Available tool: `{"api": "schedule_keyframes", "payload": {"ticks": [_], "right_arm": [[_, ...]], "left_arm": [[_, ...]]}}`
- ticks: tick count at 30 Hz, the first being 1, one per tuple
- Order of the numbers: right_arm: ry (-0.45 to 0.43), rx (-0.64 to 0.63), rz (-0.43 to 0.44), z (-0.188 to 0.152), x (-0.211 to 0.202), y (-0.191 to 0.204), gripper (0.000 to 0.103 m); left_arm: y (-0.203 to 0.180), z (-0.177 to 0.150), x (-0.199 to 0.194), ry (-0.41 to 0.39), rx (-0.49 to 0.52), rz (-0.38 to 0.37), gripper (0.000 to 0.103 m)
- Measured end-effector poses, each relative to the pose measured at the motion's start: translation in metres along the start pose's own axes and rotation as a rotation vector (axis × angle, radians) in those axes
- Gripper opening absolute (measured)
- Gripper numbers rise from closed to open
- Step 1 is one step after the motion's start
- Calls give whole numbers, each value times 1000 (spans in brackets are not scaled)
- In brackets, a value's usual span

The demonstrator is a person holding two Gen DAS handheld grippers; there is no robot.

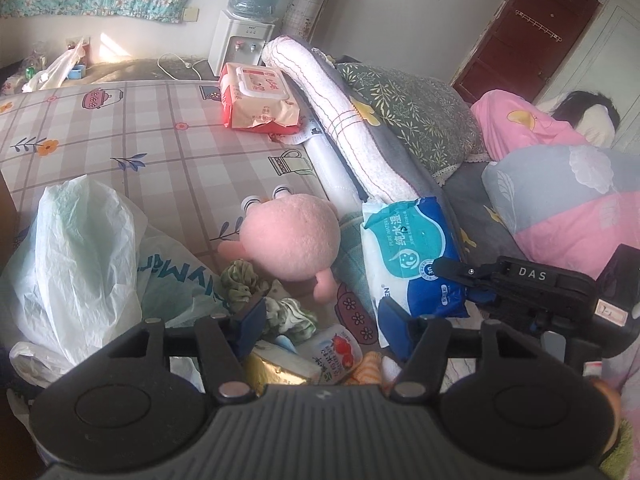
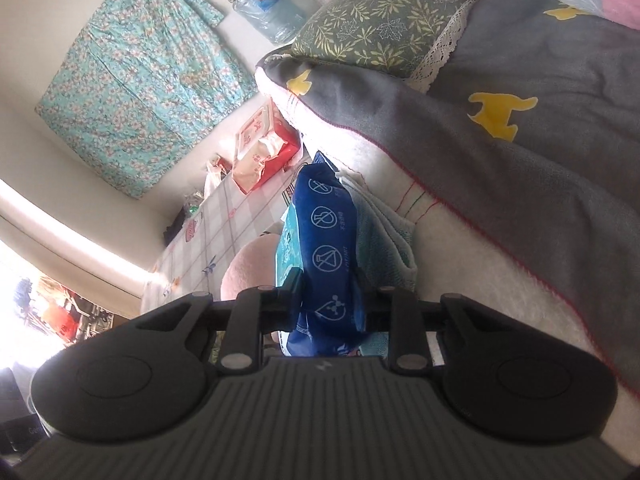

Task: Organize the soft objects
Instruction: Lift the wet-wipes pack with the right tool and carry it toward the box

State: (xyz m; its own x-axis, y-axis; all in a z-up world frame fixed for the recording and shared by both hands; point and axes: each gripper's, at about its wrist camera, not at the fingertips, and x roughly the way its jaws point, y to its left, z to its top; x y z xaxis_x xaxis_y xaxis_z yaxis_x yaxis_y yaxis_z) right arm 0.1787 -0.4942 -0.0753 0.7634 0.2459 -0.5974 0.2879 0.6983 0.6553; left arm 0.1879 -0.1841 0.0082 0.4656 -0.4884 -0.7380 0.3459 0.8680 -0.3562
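A lived-in bedroom in a home. A bed (image 1: 120,128) takes up most of the view, spread with a checked sheet printed with teapots and flowers, and along its side lie a leaf-patterned pillow (image 1: 408,116), a grey blanket with yellow animal shapes (image 2: 520,128) and a pink and grey quilt (image 1: 576,208). A water dispenser (image 1: 244,40) stands by the wall (a blue bottle on top), a floral cloth (image 2: 140,80) hangs on the wall, and a dark red door (image 1: 528,36) carries a hook rail.
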Motion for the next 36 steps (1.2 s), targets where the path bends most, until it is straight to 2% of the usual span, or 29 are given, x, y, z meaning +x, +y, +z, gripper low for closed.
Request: {"api": "schedule_keyframes", "payload": {"ticks": [3,6,9,12,17,19,23,25,31,36], "right_arm": [[-7,18,64,1,-13,6,23],[17,21,166,-3,-24,19,23],[86,36,263,-14,-23,33,23],[173,68,317,-30,-10,37,23],[289,129,290,-57,15,24,24],[293,147,294,-57,15,20,24],[273,82,232,-54,9,26,27],[276,77,227,-54,10,26,27],[288,127,234,-53,17,14,27],[284,126,238,-54,15,15,26]], "left_arm": [[0,-4,-14,8,2,-43,62],[-1,-10,-26,24,19,-75,62],[-1,-21,-38,44,45,-88,63],[6,-30,-46,68,30,-97,63],[14,-36,-42,76,6,-73,63],[14,-35,-34,76,3,-74,63],[10,-32,-16,77,20,-55,62],[9,-31,-6,71,23,-48,61],[16,-30,14,120,-33,-116,62],[18,-28,16,115,-66,-139,60]]}}
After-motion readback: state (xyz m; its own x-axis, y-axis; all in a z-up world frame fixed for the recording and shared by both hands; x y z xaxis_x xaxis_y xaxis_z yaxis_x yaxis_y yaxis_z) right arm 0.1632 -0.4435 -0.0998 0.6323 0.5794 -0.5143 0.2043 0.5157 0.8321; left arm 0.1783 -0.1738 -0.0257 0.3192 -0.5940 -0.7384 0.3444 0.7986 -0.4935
